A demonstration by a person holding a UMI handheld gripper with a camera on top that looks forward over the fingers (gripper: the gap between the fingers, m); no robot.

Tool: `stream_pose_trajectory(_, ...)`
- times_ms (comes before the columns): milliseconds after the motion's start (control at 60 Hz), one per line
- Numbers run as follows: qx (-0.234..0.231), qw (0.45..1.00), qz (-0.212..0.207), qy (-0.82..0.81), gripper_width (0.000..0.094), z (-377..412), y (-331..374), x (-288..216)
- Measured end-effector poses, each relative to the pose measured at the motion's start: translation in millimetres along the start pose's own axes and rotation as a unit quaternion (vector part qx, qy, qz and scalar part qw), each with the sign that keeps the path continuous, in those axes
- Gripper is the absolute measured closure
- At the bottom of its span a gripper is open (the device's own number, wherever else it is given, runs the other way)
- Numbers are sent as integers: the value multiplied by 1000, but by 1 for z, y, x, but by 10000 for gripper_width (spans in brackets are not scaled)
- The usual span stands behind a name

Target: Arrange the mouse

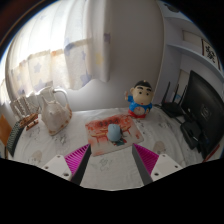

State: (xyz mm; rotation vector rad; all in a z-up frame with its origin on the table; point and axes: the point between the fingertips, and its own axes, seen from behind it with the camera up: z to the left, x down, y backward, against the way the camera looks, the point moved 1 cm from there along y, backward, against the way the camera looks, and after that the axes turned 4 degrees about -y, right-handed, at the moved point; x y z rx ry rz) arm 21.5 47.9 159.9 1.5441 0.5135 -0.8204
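A small light blue-grey mouse [115,131] lies on a pink-and-white patterned mouse mat [112,128] on a white patterned tablecloth [50,148]. My gripper [111,160] hovers on the near side of the mat with its fingers spread wide. Its magenta pads [77,157] flank bare cloth, and nothing sits between them. The mouse lies just ahead of the fingers, roughly centred between them.
A clear glass jug [55,109] stands to the left of the mat, with small items further left. A cartoon boy figurine [140,99] stands behind the mat on the right. A dark monitor [203,108] occupies the far right. White curtains [70,45] hang behind the table.
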Motion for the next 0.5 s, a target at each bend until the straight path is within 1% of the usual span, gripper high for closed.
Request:
stream_pose_trajectory(100, 16, 1000, -1, 11, 86, 0, 54, 11)
stream_pose_trajectory(200, 22, 1000, -8, 12, 86, 4, 86, 18)
stream_pose_trajectory(250, 24, 1000, -16, 12, 84, 6, 94, 20)
stream_pose_trajectory(417, 25, 999, -18, 19, 84, 11, 100, 31)
stream_pose_trajectory(500, 15, 1000, -18, 18, 84, 17, 101, 31)
